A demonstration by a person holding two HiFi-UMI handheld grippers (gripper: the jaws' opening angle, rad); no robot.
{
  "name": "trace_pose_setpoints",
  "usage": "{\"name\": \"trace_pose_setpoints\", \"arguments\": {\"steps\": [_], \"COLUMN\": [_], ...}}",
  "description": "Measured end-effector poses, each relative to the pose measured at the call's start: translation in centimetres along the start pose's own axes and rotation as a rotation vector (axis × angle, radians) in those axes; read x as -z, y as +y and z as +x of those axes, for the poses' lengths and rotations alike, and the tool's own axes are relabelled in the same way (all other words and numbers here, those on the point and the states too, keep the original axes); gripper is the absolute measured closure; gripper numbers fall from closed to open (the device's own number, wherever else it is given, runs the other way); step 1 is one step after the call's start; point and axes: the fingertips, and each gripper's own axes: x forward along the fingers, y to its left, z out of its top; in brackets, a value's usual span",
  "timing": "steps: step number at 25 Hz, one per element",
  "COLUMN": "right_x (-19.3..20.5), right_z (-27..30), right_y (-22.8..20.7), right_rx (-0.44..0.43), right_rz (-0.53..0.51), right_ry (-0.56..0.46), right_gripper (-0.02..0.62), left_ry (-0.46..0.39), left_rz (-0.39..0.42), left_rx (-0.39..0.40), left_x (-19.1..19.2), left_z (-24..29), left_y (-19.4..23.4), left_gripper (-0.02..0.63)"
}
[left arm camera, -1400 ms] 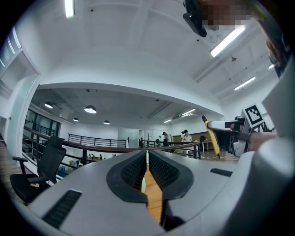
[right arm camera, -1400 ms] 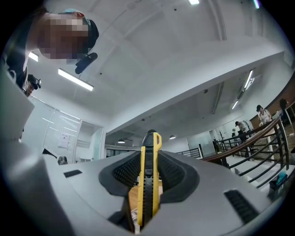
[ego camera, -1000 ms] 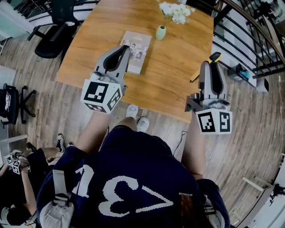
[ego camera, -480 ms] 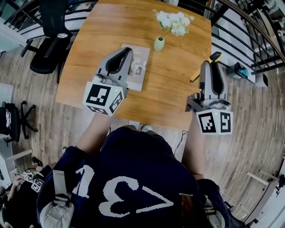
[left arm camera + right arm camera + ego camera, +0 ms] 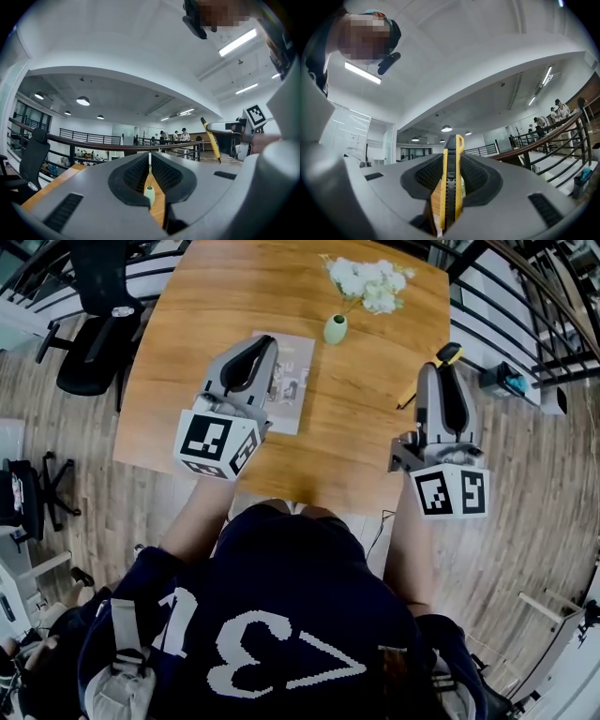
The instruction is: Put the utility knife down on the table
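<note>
yellow utility knife (image 5: 451, 187) clamped in the right gripper (image 5: 438, 379) over the wooden table (image 5: 366, 432); left gripper (image 5: 260, 351) jaws pressed together, holding nothing.

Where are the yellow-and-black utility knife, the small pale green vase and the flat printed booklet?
yellow-and-black utility knife (image 5: 451, 187): right gripper view, its black middle strip.
small pale green vase (image 5: 335, 329): head view, its body.
flat printed booklet (image 5: 295, 381): head view, its cover.
</note>
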Motion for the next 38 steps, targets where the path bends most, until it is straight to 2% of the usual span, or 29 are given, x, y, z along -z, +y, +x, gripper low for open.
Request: {"name": "trace_pose_setpoints", "arguments": {"steps": [6,10,14,16,20,24,28,33,36,38], "right_x": [4.7,11.1,18.0,21.3,27.8,32.4,36.1,38.8,38.9,37.7], "right_z": [0.5,-0.1,-1.5,-2.1,-4.1,-6.5,-8.4,-9.7,-9.7,-9.1], "right_y": [-1.7,-3.0,-4.2,-4.7,-5.0,-5.3,-5.6,-6.0,-6.2,-6.4], "right_rx": [0.005,0.026,0.064,0.077,0.095,0.121,0.145,0.160,0.153,0.161], "right_rz": [0.005,0.028,0.142,0.164,0.117,0.089,0.100,0.102,0.102,0.106], "right_ry": [0.133,0.285,0.438,0.513,0.688,0.819,0.918,1.013,1.008,0.960], "right_gripper": [0.472,0.472,0.472,0.472,0.472,0.471,0.471,0.469,0.460,0.466], "left_ry": [0.064,0.140,0.200,0.217,0.253,0.299,0.337,0.353,0.355,0.350], "left_rz": [-0.051,-0.090,-0.124,-0.131,-0.146,-0.156,-0.166,-0.164,-0.164,-0.161], "left_rx": [-0.011,-0.016,-0.013,-0.010,-0.016,-0.029,-0.028,-0.031,-0.030,-0.030], "left_x": [3.5,7.5,10.7,11.9,14.5,16.9,18.5,19.3,19.3,18.9], "left_z": [1.0,1.0,0.7,0.8,0.9,0.7,0.3,0.1,0.2,0.3], "left_y": [-0.3,-0.7,-1.3,-1.4,-1.4,-1.1,-1.4,-1.3,-1.3,-1.3], "left_gripper": [0.578,0.578,0.578,0.578,0.578,0.578,0.578,0.578,0.578,0.578]}}
